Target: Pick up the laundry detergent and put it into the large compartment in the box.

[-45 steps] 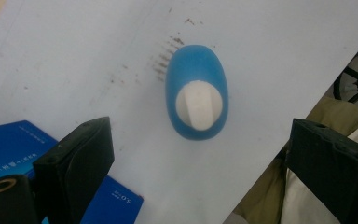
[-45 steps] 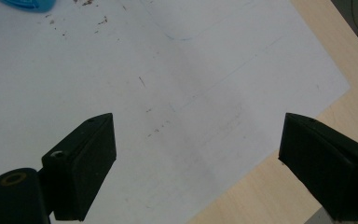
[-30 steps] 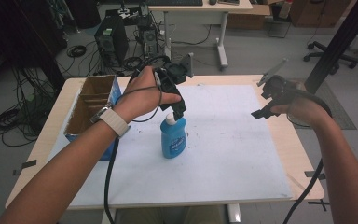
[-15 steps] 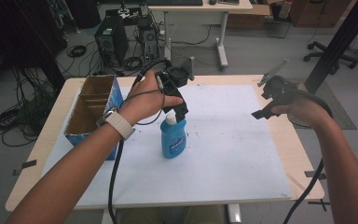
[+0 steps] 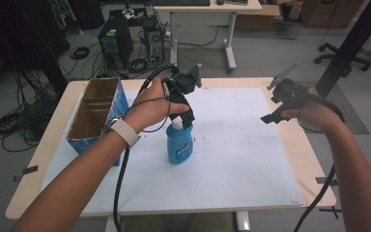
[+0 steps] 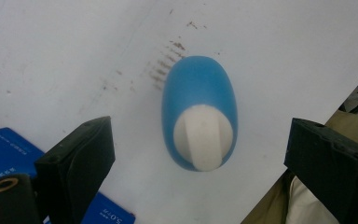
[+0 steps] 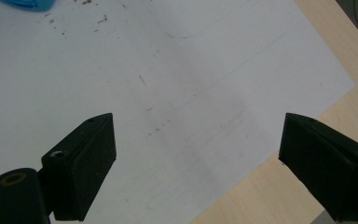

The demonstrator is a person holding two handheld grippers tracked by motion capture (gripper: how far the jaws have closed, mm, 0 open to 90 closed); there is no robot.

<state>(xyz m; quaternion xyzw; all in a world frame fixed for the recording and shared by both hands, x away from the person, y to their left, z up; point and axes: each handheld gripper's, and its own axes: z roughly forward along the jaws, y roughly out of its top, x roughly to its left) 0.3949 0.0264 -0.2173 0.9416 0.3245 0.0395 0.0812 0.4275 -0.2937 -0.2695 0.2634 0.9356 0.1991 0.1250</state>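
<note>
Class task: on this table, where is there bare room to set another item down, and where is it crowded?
Free: the white sheet between the blue bottle and the right gripper, and its near strip. Crowded: the left side, where the cardboard box, the bottle and the open left gripper cluster.

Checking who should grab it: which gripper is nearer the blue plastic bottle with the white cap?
Left. The left gripper hangs open right above the blue plastic bottle; the right gripper is open far off, over the table's right side.

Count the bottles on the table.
1. A blue bottle with a white cap stands upright on the white sheet, directly below the open left claw. The cardboard box could hide more inside.
</note>
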